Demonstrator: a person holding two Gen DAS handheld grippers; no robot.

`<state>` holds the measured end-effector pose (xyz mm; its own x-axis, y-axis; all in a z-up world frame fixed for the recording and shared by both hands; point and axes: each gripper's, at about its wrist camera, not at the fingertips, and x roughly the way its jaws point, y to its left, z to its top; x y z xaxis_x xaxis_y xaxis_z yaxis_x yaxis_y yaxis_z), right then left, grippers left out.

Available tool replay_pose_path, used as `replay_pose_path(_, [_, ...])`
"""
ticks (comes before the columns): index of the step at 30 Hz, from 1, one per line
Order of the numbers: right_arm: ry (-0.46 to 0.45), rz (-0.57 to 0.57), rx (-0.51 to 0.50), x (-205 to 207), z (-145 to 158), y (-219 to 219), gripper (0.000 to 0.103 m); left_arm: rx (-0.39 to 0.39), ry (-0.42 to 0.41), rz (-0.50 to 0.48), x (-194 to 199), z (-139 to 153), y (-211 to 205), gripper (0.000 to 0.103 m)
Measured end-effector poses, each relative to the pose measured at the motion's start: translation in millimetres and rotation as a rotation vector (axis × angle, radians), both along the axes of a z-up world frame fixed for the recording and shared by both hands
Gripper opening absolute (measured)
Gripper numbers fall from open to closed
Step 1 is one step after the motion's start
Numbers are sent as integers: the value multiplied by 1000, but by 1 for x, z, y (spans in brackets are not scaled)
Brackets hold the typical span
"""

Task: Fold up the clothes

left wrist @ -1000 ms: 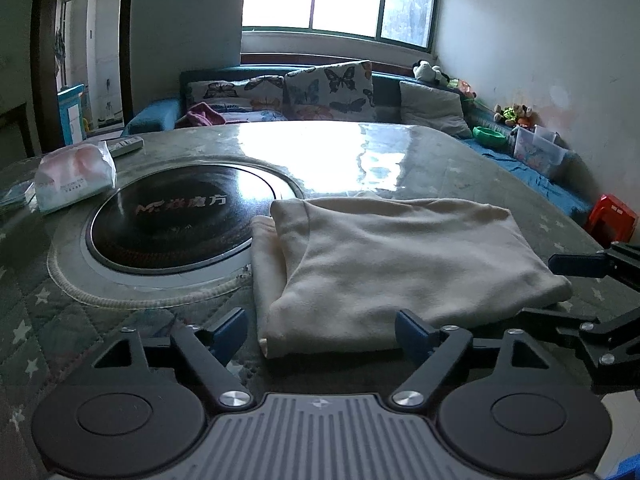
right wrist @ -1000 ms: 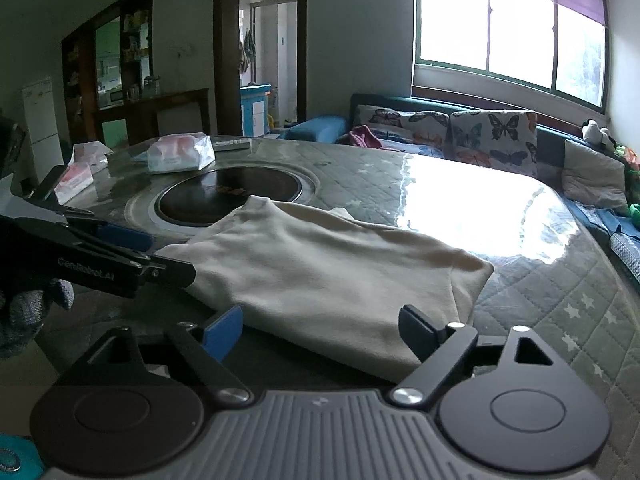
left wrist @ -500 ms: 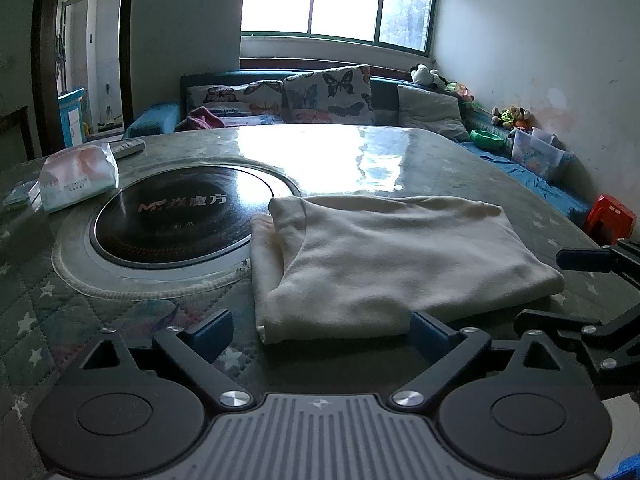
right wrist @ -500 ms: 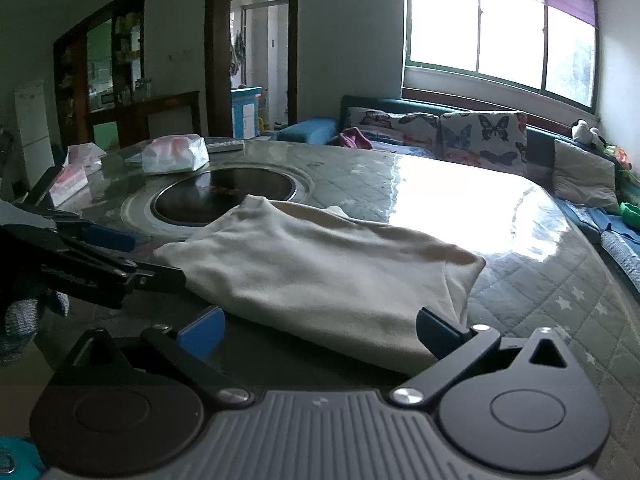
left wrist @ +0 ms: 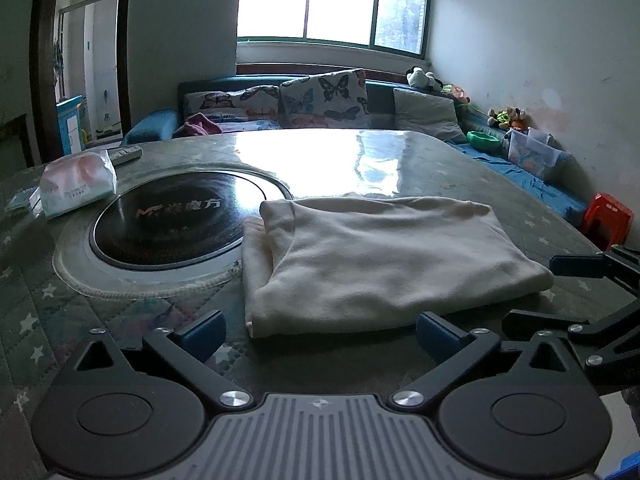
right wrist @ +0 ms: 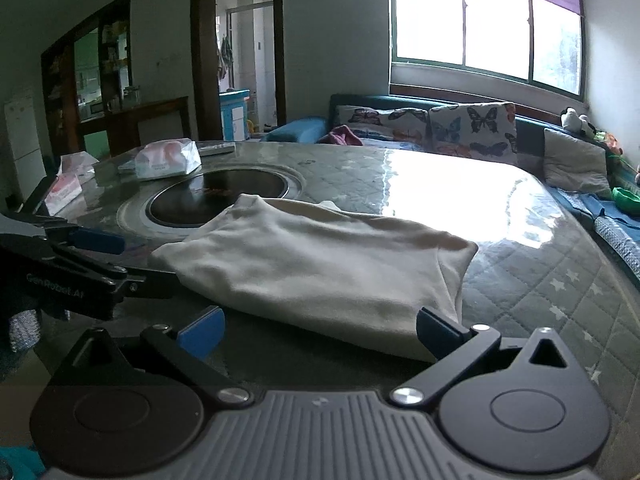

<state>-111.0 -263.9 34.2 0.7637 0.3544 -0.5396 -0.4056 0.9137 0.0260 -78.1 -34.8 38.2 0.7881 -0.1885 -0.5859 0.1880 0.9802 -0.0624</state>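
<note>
A cream garment [left wrist: 380, 256] lies folded into a flat rectangle on the quilted table, its left edge beside the round black hob. In the right wrist view the same garment [right wrist: 320, 264] spreads across the middle. My left gripper [left wrist: 320, 334] hangs open just short of the garment's near edge, holding nothing. My right gripper [right wrist: 320, 330] is also open, empty, at the garment's near right corner. Each gripper shows in the other's view: the right gripper [left wrist: 576, 292] at the right, the left gripper [right wrist: 104, 256] at the left.
A round black induction hob [left wrist: 176, 220] is set into the table [left wrist: 440, 168]. A tissue pack [left wrist: 78, 188] and a remote [left wrist: 126, 155] lie at the far left. A sofa with butterfly cushions [left wrist: 320, 100] stands behind; a red stool [left wrist: 608, 220] is at the right.
Both grippers have opened wider and drawn back slightly from the garment's near edge. The garment has not moved.
</note>
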Motion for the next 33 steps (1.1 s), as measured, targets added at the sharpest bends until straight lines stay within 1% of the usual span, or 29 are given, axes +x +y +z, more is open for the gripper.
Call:
replay_pose_path(11, [-48, -4, 8, -10, 4, 3, 103, 7, -22, 12, -8, 3, -4, 103])
replay_pose_path(17, [-19, 9, -2, -12, 3, 5, 103, 18, -29, 13, -13, 5, -8, 103])
replay_pose_path(25, [-26, 19, 1, -17, 4, 5, 103, 30, -35, 10, -17, 7, -14, 103])
replay_pose_path(33, [-34, 43, -13, -18, 5, 10, 103, 36, -19, 9, -14, 8, -16, 103])
